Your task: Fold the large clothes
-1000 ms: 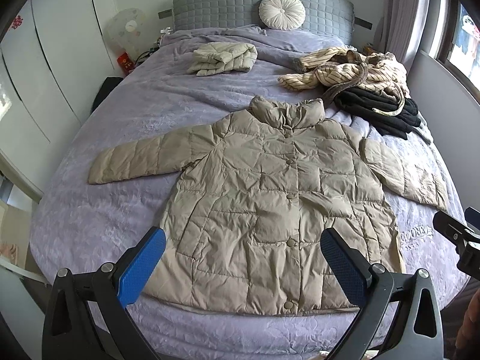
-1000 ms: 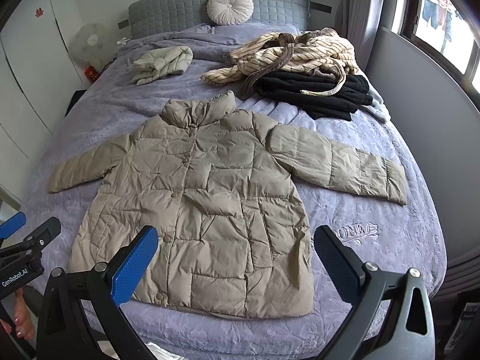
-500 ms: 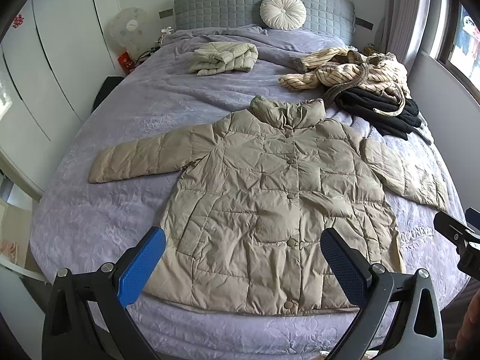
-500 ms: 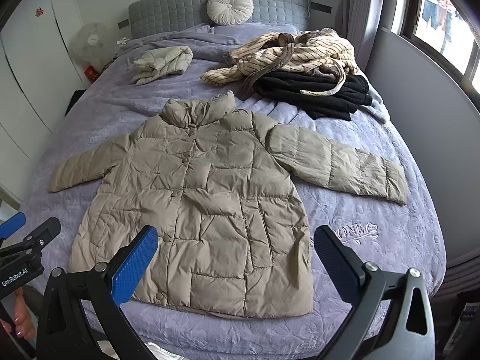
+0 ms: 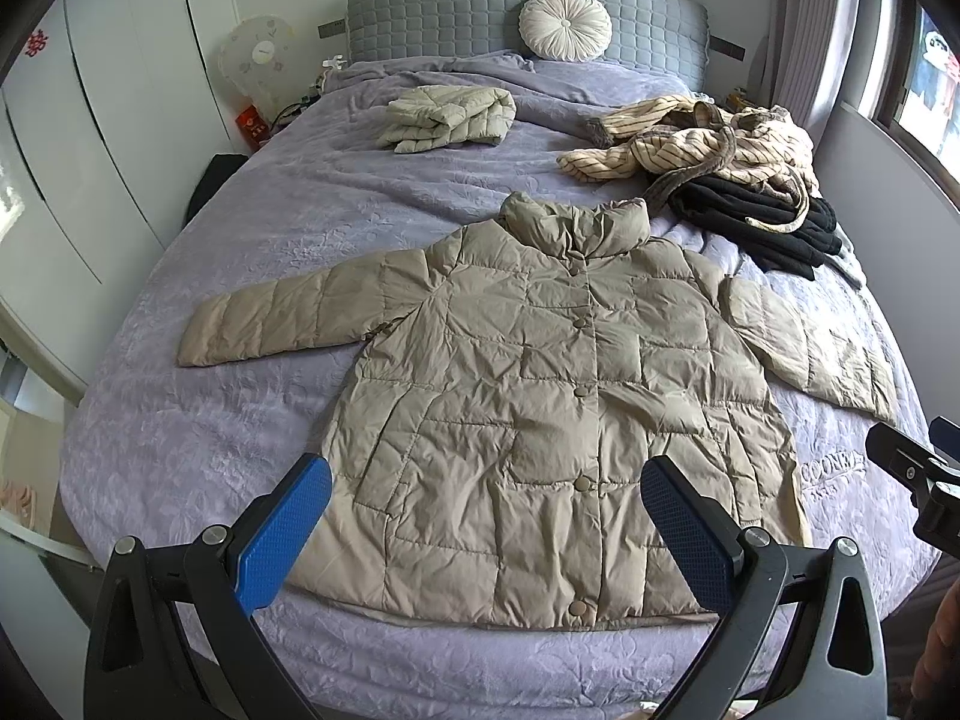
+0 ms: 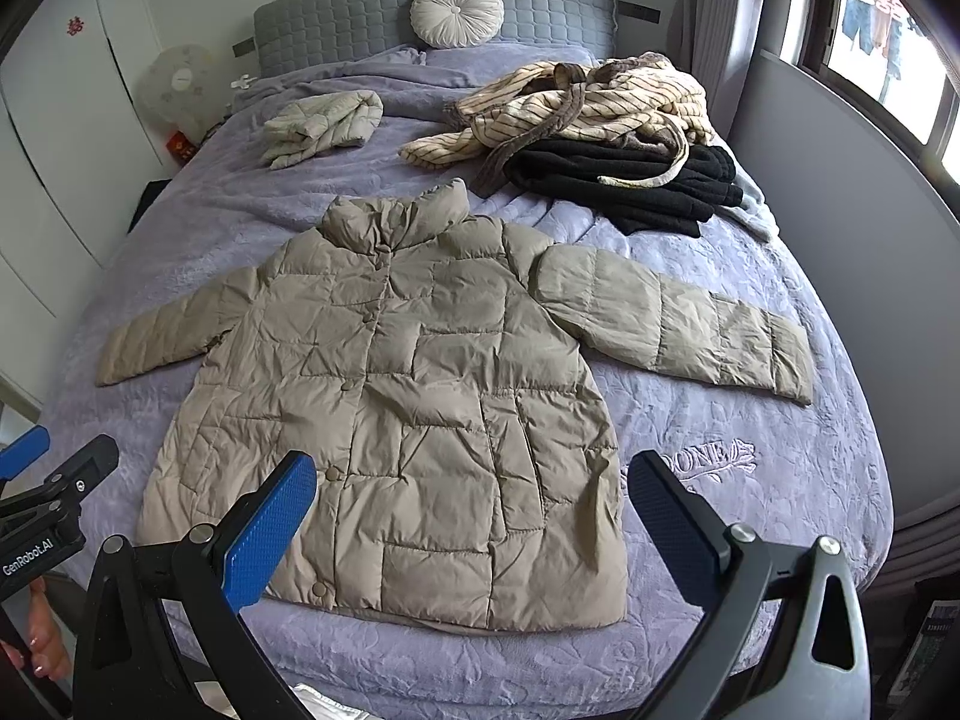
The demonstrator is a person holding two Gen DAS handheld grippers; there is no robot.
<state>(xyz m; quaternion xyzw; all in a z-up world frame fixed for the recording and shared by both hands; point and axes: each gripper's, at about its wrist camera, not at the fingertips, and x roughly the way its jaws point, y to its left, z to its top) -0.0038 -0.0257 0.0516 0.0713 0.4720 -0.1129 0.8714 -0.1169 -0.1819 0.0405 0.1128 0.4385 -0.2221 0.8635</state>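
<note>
A beige quilted puffer jacket (image 5: 540, 384) (image 6: 408, 396) lies flat on the purple bed, buttons up, collar toward the headboard, both sleeves spread outward. My left gripper (image 5: 486, 516) hovers above the jacket's hem, open, with nothing between its blue pads. My right gripper (image 6: 474, 510) also hangs open over the hem, a little further right. Each gripper's tip shows at the edge of the other view, with a hand on the left one.
On the bed (image 5: 270, 420) behind the jacket lie a folded pale puffer (image 5: 450, 117), a striped cream robe (image 5: 690, 141) and a black garment pile (image 5: 762, 222). A round cushion (image 5: 564, 24) leans on the grey headboard. White wardrobes stand left, a window right.
</note>
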